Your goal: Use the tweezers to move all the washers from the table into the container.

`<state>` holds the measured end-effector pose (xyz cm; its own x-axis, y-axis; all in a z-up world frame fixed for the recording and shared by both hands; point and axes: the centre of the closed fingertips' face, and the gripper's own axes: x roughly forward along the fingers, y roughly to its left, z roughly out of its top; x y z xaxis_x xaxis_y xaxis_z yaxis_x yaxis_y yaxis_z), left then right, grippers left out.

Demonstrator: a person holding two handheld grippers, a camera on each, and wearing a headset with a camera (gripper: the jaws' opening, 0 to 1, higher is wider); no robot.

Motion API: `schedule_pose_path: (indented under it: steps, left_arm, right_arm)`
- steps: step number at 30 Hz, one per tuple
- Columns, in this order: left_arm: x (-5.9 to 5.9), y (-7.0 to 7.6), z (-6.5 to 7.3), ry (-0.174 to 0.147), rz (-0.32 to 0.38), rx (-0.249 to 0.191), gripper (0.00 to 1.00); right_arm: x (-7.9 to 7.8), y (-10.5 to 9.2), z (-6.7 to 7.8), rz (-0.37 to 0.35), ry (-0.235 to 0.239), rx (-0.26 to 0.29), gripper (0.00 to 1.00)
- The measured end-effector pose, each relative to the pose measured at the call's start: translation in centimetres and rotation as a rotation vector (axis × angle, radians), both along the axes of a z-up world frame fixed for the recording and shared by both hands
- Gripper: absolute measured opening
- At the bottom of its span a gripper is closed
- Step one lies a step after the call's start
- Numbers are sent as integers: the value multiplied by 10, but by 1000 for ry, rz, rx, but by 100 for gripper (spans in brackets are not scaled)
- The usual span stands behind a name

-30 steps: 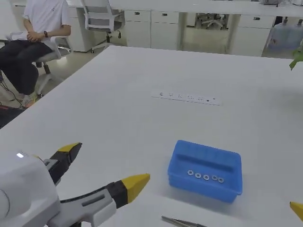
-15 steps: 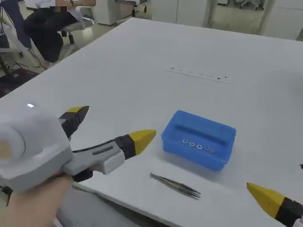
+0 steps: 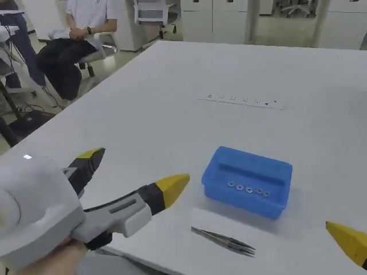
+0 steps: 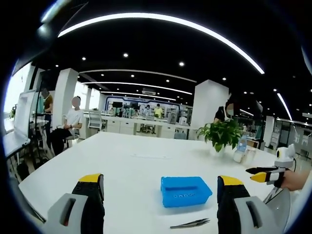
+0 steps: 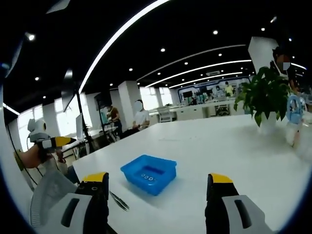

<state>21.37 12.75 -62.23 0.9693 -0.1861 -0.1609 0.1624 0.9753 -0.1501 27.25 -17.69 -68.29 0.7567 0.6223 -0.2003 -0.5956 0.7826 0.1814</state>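
A blue container (image 3: pixel 241 203) sits on the white table with several washers (image 3: pixel 248 188) in a row inside it. Metal tweezers (image 3: pixel 223 239) lie flat on the table just in front of it, near the table's edge. My left gripper (image 3: pixel 133 169) hovers open and empty at the lower left, left of the container. One yellow fingertip (image 3: pixel 347 240) of my right gripper shows at the lower right. In the left gripper view the container (image 4: pixel 185 197) and tweezers (image 4: pixel 191 224) lie ahead between open jaws. The right gripper view shows the container (image 5: pixel 146 183) and tweezers (image 5: pixel 118 200) between its open jaws.
A flush socket strip (image 3: pixel 243 101) runs across the table's middle. A person (image 3: pixel 80 34) sits on a chair beyond the far left corner. A potted plant (image 4: pixel 224 134) and a bottle (image 4: pixel 239 151) stand at the table's far right. The table's near edge (image 3: pixel 172 260) runs just below the tweezers.
The head camera has swung, so the whole picture shifted. Container and tweezers stay where they were on the table. Both grippers remain open, and the right fingertip has come further into view.
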Motion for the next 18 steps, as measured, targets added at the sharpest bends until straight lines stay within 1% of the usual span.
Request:
schedule_pose_path:
  steps: [1,2,3,5,6,7,8,10,12,13,15,18]
  left_arm:
    - [1,1,2,8,-10,11,99]
    - [3,4,8,-30,-14,37,99]
    - [7,11,17,-93,6,81,99]
    - [9,15,10,-60,26,44,99]
    - [10,12,4,-28,14,-13,99]
    - [11,10,4,-33,-3,-21,99]
    - [11,9,4,-42,-18,-5,99]
    - [11,9,3,-39,-26,23,99]
    - [12,12,1,-36,-22,9,99]
    - [12,13,2,-39,-26,-11,99]
    - [11,15,3,-48,-24,-16,99]
    - [11,17,1,-43,-26,-17,99]
  right_arm:
    - [2,-5,-1,-31,17,-2,81]
    - [4,-8,1,-52,7,2,82]
    - [5,-8,6,-69,-16,11,82]
    - [8,-9,3,-63,-15,-1,82]
    - [8,-10,2,-67,-15,-7,82]
    - [7,-9,3,-73,-17,-13,82]
    - [7,-9,3,-76,-21,-19,82]
    - [5,-5,7,-79,-43,-42,82]
    - [5,-2,9,-72,-64,-60,83]
    - [5,-1,9,-72,-64,-64,83]
    - [4,0,6,-70,-57,-78,83]
    - [4,-1,6,-76,-54,-89,83]
